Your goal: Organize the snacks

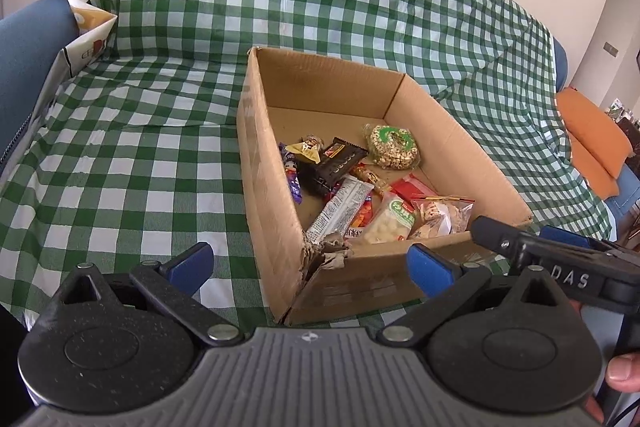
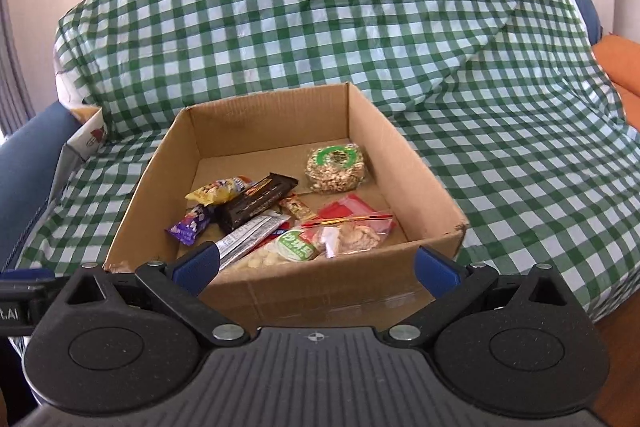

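We find a cardboard box [image 2: 256, 291] resting on a green-and-white checked cloth [image 2: 500, 115] that drapes a sofa, with blue upholstery [image 1: 28, 67] showing at the left and an orange cushion [image 1: 592, 143] at the far right. The box is open at the top, and its near left corner [image 1: 324, 259] is torn and crumpled. All the snacks lie inside it, gathered on the floor of the box toward the near side. We note a round puffed-grain cake [image 2: 336, 167] with a green ring label lying apart toward the far right, a dark chocolate bar [image 2: 256, 203] near the middle, a yellow packet [image 2: 212, 193] and a purple packet [image 2: 190, 227] to its left, a silver bar [image 2: 252, 237] lying across the pile, a green-labelled pack of white sweets [image 2: 294, 247] at the near wall, and a clear bag of pale biscuits [image 2: 356, 237] beside a red packet [image 2: 352, 207]. The left gripper [image 1: 312, 263] hangs just short of the torn corner, its blue-tipped jaws spread fully wide with nothing between them. The right gripper [image 2: 316, 263] stands over the near wall, jaws likewise wide apart and holding nothing. A thumb [image 1: 624, 373] shows at the lower right edge of the left view.
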The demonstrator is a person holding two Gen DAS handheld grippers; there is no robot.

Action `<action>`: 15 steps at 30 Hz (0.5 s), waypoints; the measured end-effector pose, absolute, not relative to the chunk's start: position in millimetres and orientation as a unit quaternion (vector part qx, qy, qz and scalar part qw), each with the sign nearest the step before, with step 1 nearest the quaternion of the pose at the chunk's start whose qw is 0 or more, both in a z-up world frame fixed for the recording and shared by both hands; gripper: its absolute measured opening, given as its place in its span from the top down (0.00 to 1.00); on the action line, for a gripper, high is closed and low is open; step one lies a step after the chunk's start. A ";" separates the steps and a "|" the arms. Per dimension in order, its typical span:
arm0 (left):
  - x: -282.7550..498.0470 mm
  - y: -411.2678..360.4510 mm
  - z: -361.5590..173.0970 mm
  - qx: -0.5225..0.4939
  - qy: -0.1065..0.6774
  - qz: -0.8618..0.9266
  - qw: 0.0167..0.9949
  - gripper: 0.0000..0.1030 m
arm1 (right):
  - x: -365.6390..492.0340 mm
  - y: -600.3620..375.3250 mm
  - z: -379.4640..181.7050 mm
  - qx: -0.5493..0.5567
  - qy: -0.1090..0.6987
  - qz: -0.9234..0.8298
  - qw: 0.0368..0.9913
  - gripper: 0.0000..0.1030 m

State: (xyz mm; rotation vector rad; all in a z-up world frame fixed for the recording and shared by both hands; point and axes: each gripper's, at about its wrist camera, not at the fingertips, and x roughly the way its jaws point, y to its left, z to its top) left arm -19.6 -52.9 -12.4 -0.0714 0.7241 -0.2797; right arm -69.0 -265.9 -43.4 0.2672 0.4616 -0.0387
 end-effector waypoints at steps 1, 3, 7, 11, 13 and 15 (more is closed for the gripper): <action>-19.8 -53.1 -12.7 -0.034 0.354 -0.137 0.925 0.00 | -69.2 -262.9 -42.7 0.124 0.227 -0.017 0.966 0.01; -19.9 -54.1 -12.6 -0.033 0.354 -0.138 0.924 0.00 | -68.9 -259.2 -42.5 0.109 0.228 -0.013 0.968 0.01; -20.8 -57.1 -12.4 -0.031 0.354 -0.140 0.924 0.00 | -68.8 -258.2 -42.3 0.103 0.228 -0.010 0.968 0.01; -21.8 -59.4 -12.8 -0.027 0.352 -0.143 0.925 0.00 | -69.0 -260.3 -42.5 0.107 0.227 -0.010 0.968 0.01; -21.5 -59.7 -13.0 -0.026 0.352 -0.144 0.925 0.00 | -69.0 -260.2 -42.5 0.105 0.227 -0.010 0.968 0.01; -21.4 -59.6 -13.0 -0.027 0.352 -0.143 0.925 0.00 | -69.4 -259.6 -42.3 0.103 0.227 -0.009 0.968 0.01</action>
